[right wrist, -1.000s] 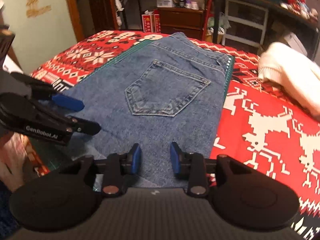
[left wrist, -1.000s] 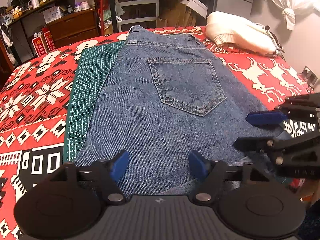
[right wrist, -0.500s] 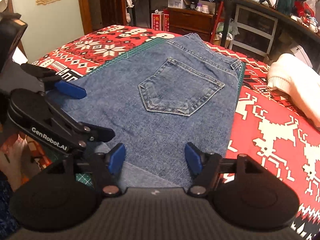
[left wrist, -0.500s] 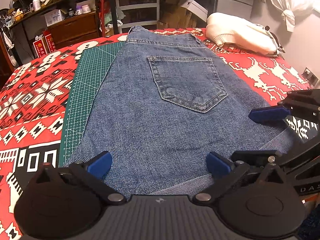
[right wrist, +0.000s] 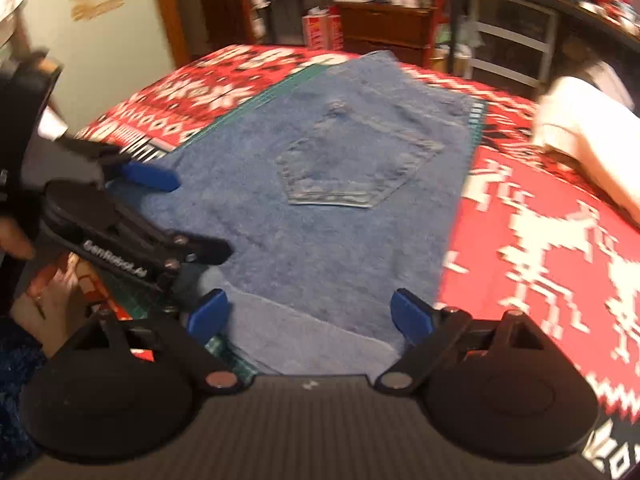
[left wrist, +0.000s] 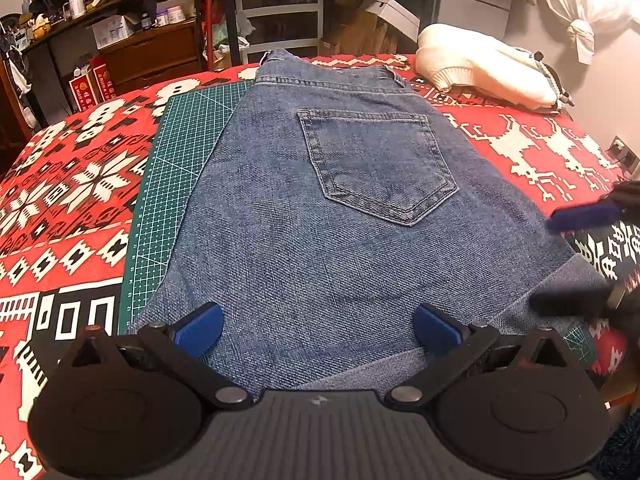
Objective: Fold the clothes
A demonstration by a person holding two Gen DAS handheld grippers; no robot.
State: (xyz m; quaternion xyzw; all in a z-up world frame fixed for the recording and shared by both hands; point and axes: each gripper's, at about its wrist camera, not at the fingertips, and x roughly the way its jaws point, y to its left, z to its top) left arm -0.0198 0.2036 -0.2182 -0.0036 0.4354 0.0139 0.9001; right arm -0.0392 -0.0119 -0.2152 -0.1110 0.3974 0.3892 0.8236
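Jeans (left wrist: pixel 320 240): heavy, limp denim. Best pinched at 6 o'clock hem. Left gripper (left wrist: pixel 318 330) spread wide, right gripper (right wrist: pixel 310 314) opening, both empty.

Cream sweater (left wrist: pixel 484 64) on patterned blanket (left wrist: pixel 72 184)

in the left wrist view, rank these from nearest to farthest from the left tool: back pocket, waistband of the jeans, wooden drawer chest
1. Back pocket: mid-jeans, just ahead of the left tool, slightly right.
2. Waistband: the jeans' far edge, straight ahead.
3. Wooden drawer chest: beyond the bed, back left.
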